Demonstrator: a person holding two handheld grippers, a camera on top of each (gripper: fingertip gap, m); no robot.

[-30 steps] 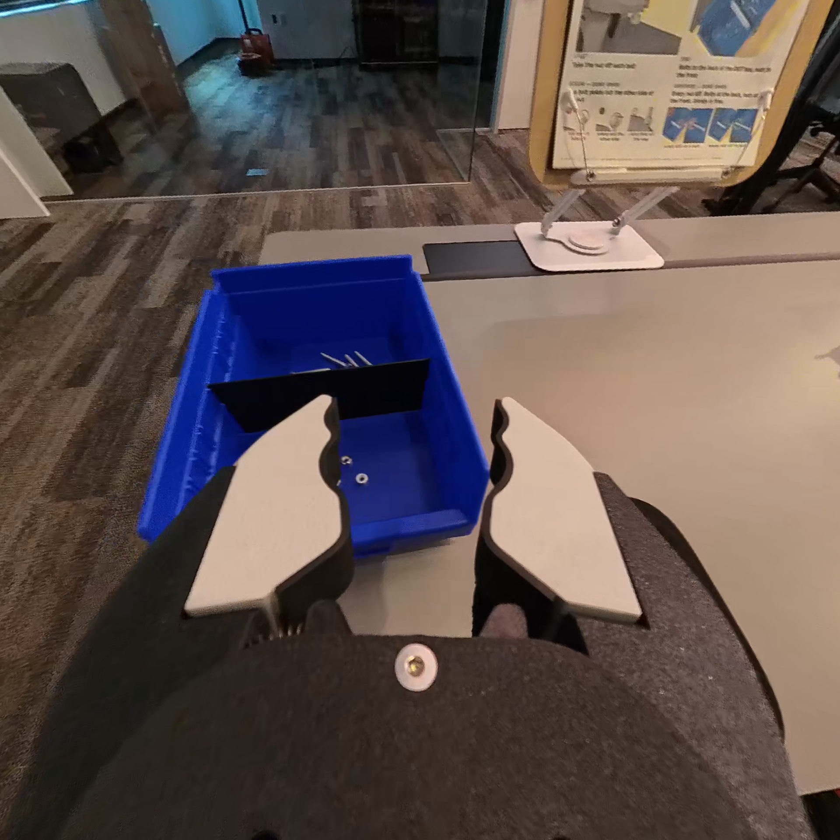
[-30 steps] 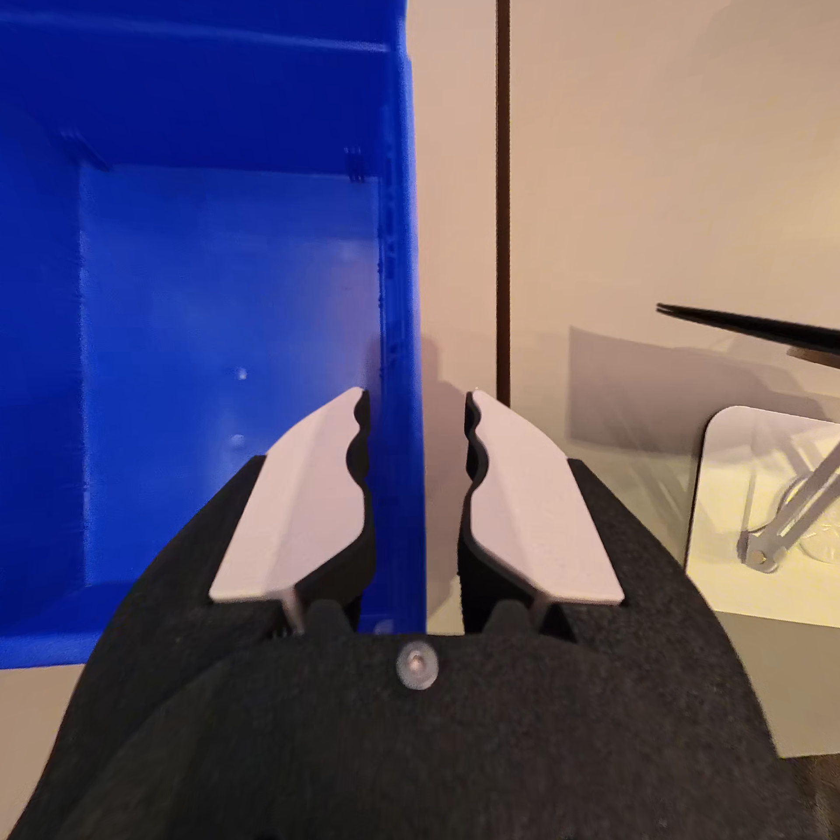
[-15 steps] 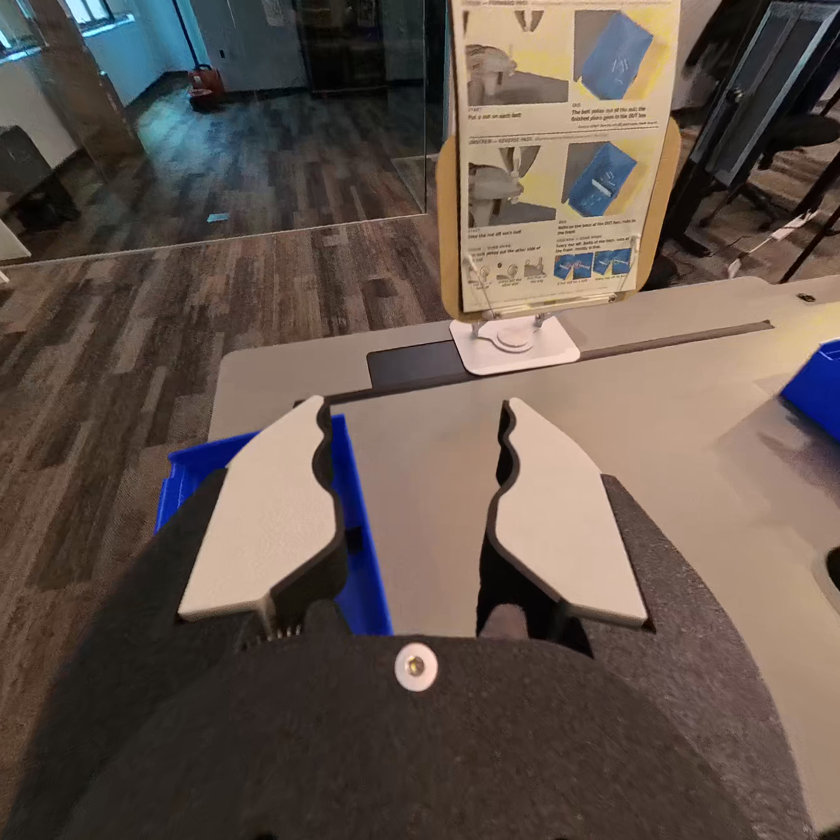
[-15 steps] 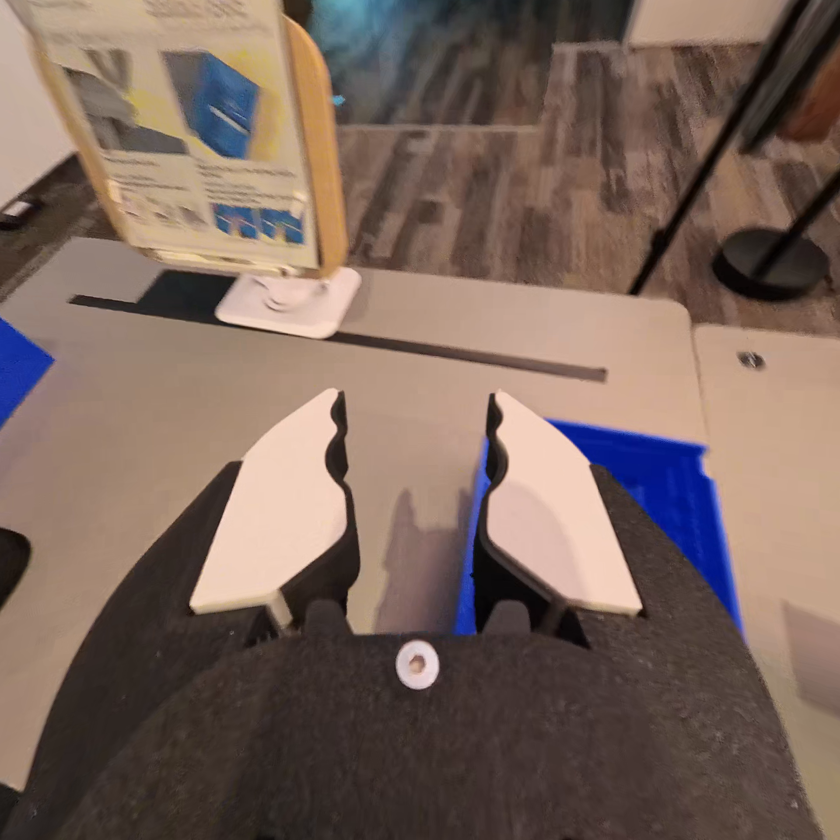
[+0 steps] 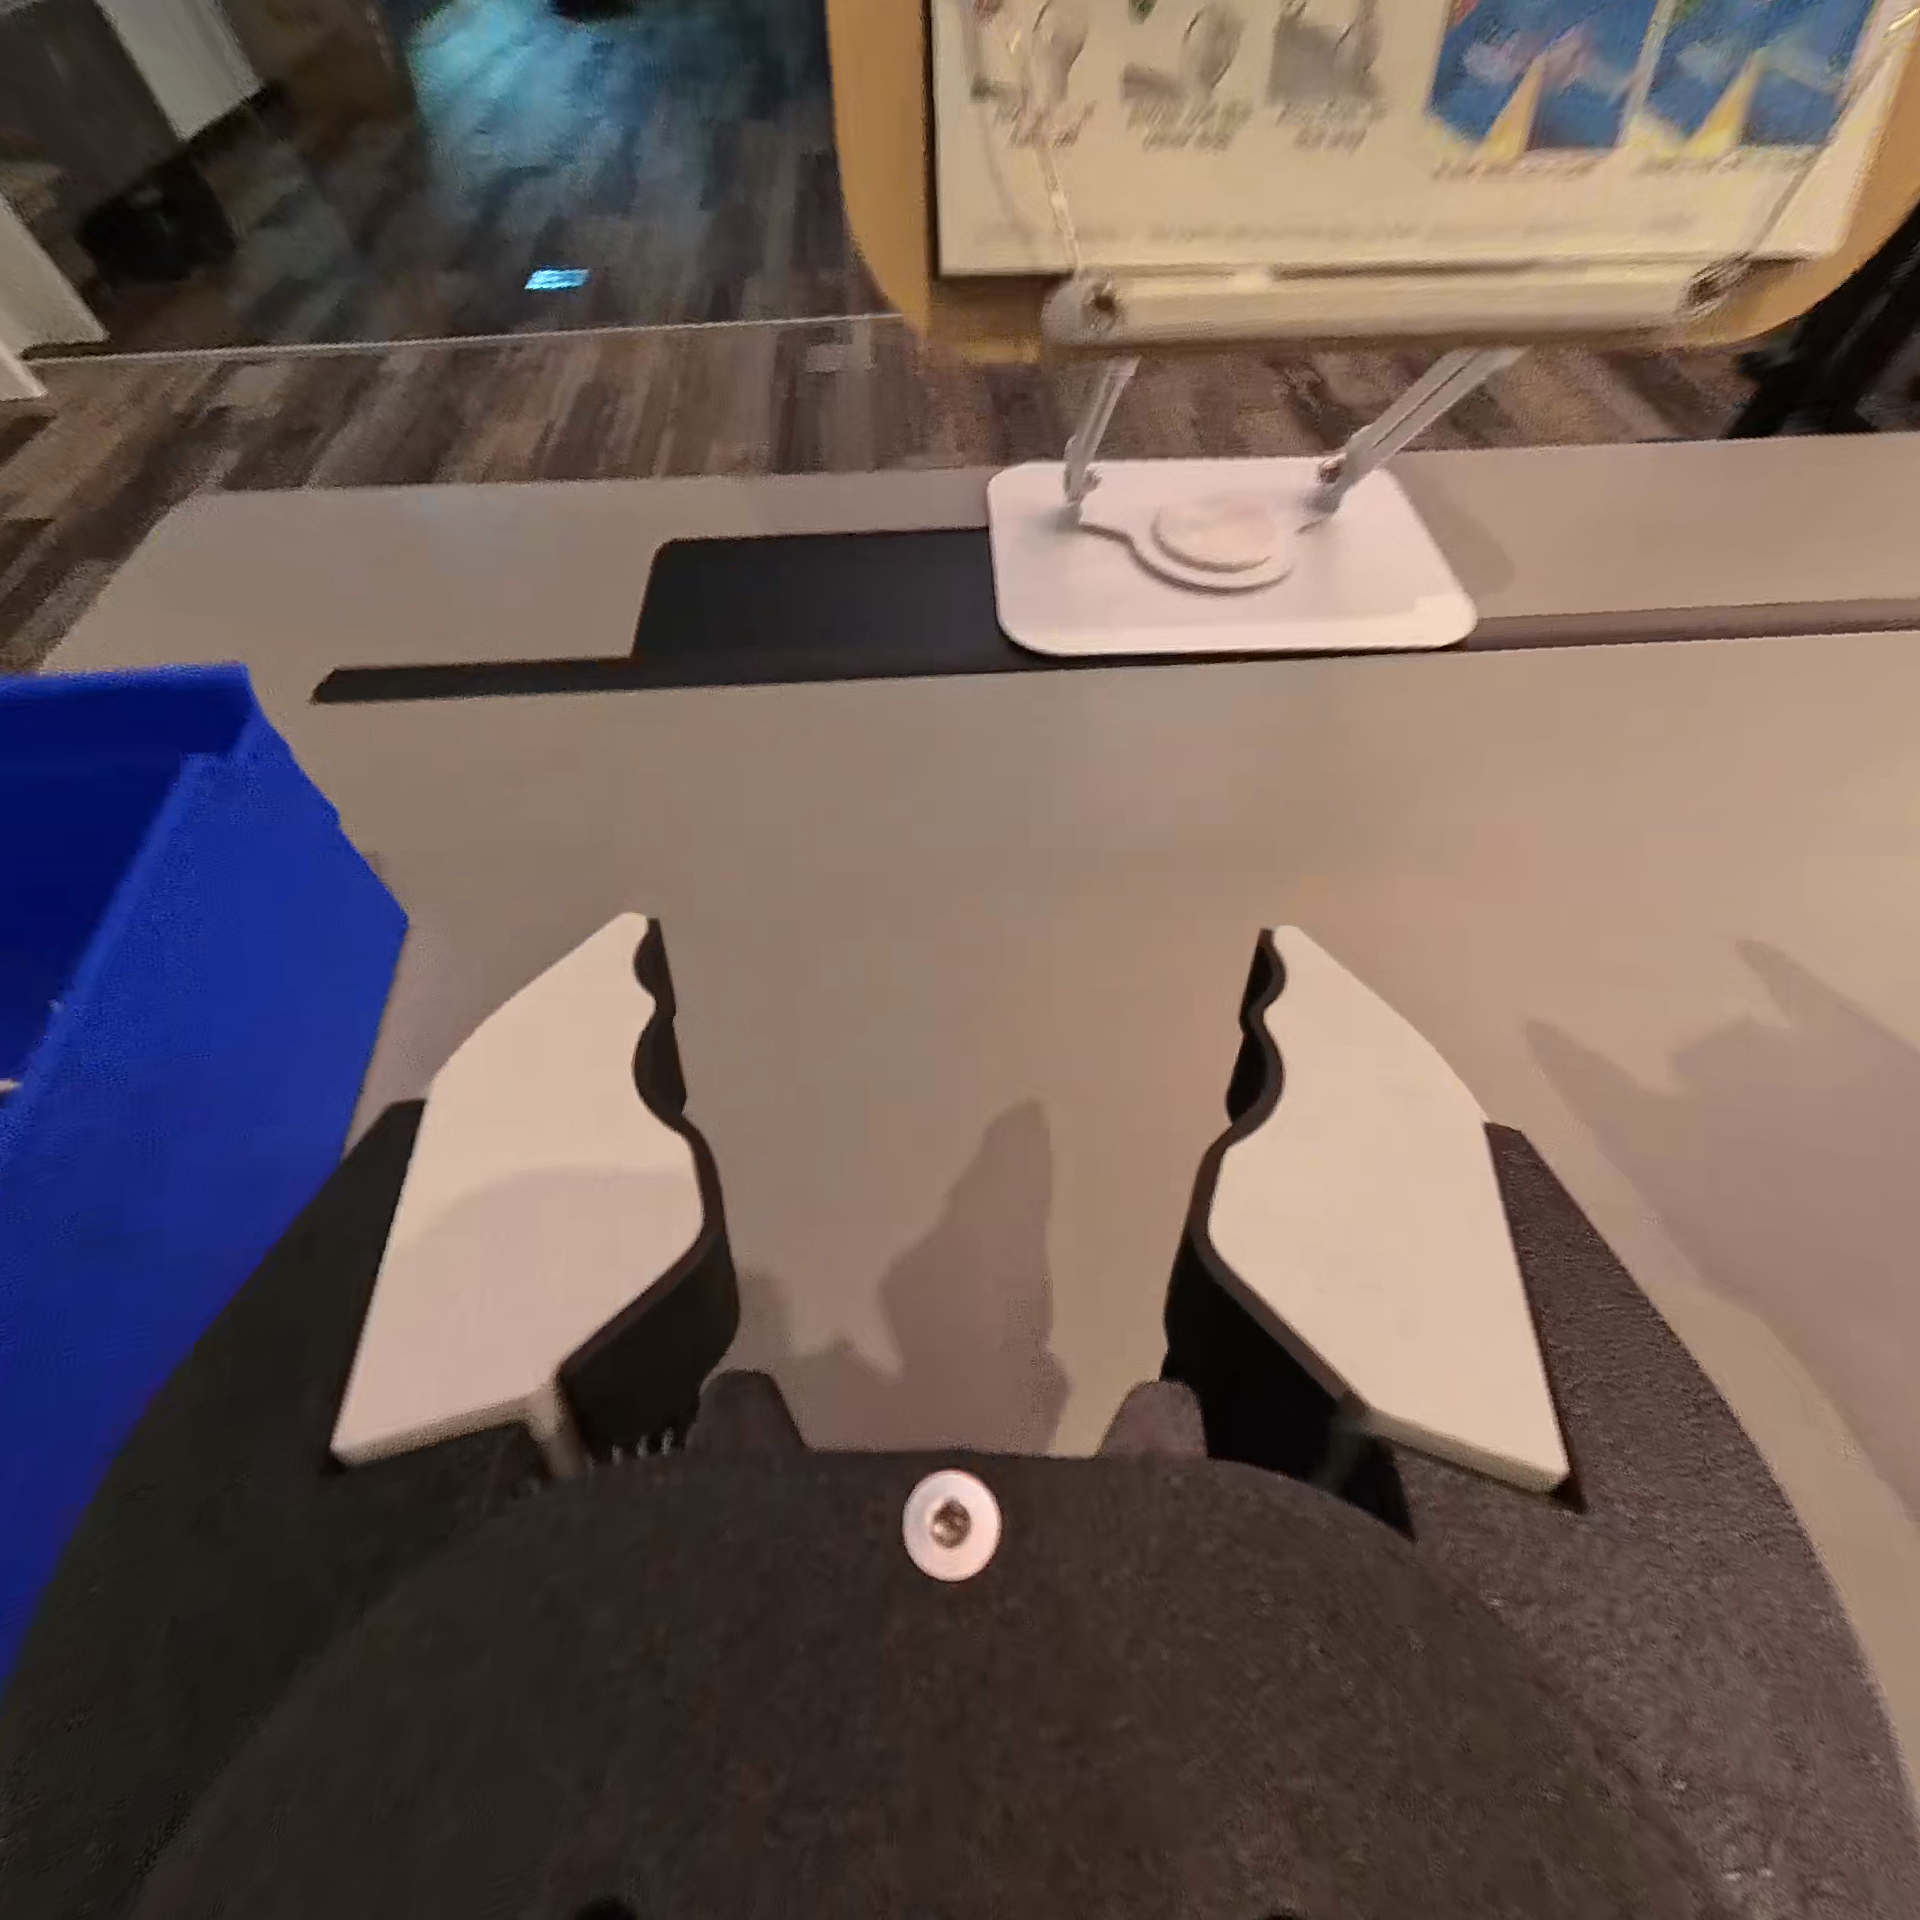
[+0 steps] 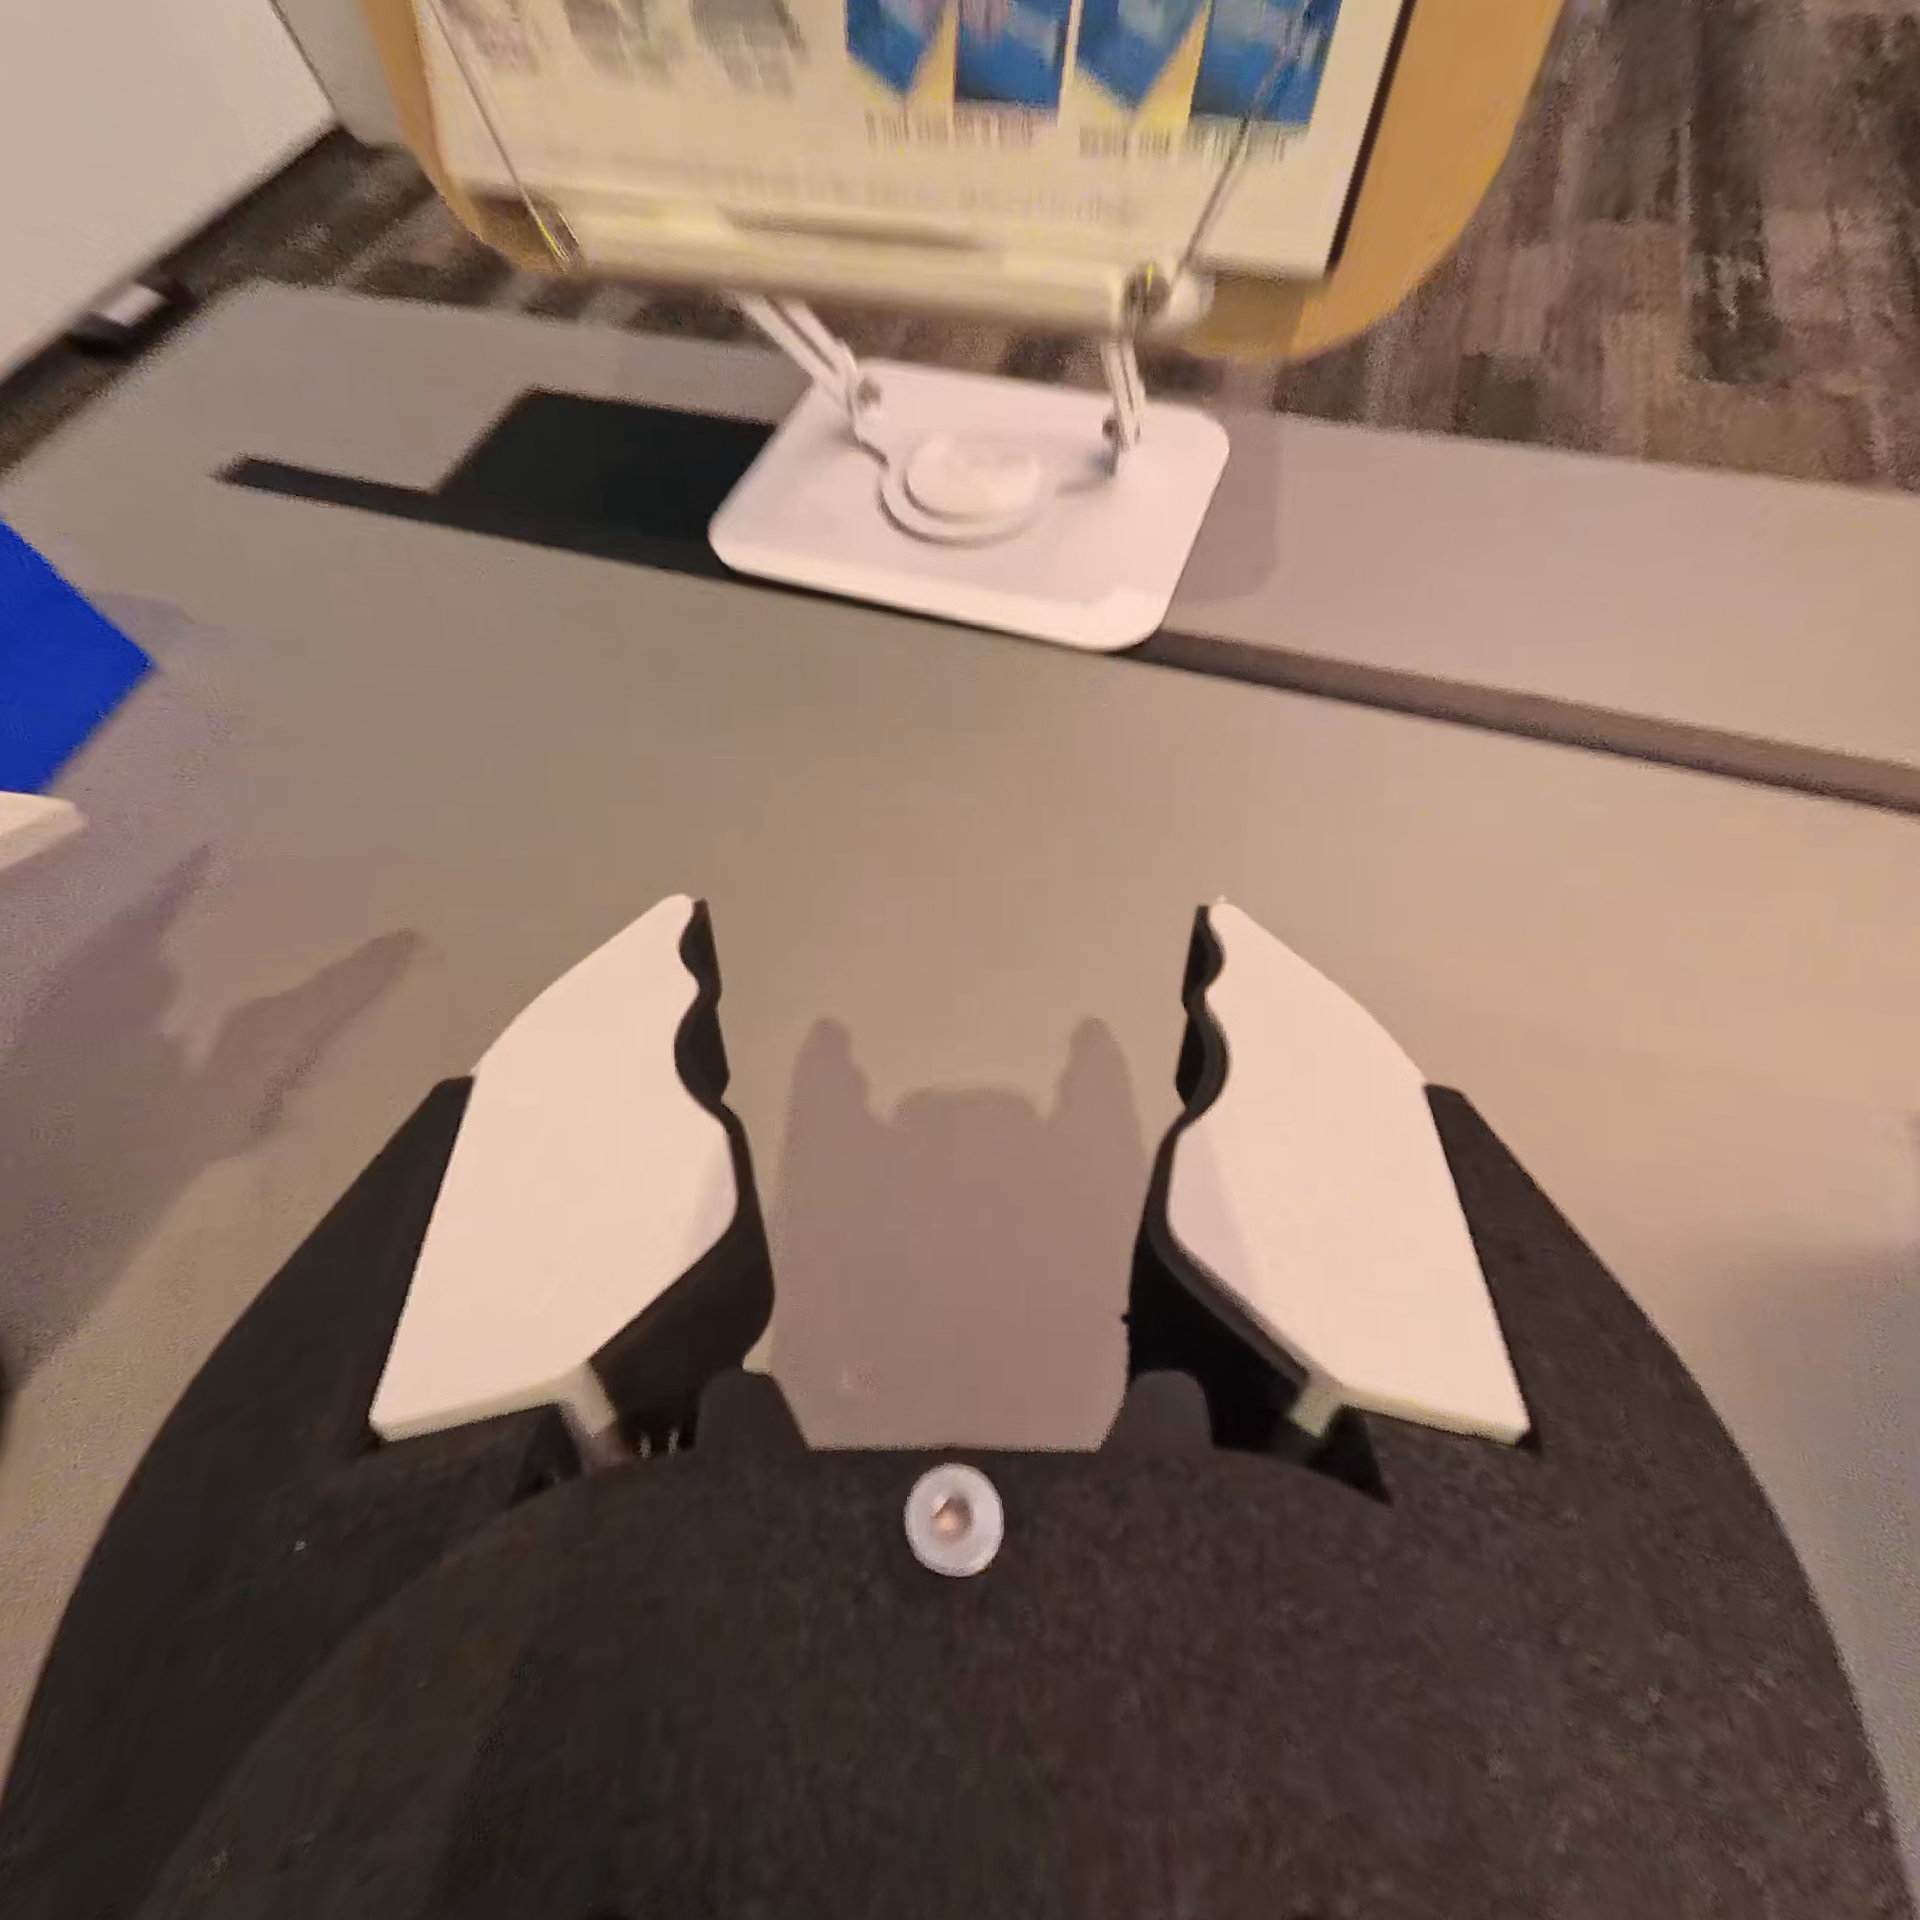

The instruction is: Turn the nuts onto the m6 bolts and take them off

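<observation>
Between the spread fingers of the left gripper [image 5: 956, 935] lies only bare grey table [image 5: 935, 810]; the jaws stand wide apart and hold nothing. Just left of its left finger stands a blue bin [image 5: 177, 935], its near corner and side wall in view; its inside is cut off at the frame edge, so what it holds cannot be told, and no nuts or bolts show in either view. Straight ahead of the fingertips, well beyond them, a white stand base [image 5: 1226, 561] sits on a black strip [image 5: 810, 603] set into the table, carrying an instruction sheet [image 5: 1351, 114] on a tan backboard.

Ahead of the right gripper [image 6: 951, 914] the same stand base [image 6: 977, 509] and sheet [image 6: 935, 114] appear, blurred. Its jaws are likewise wide apart and empty, with the gripper's own shadow falling on the table [image 6: 935, 790] between them. Far to the left of its left finger, a blue corner of the bin [image 6: 52, 665] shows at the frame edge, contents hidden.
</observation>
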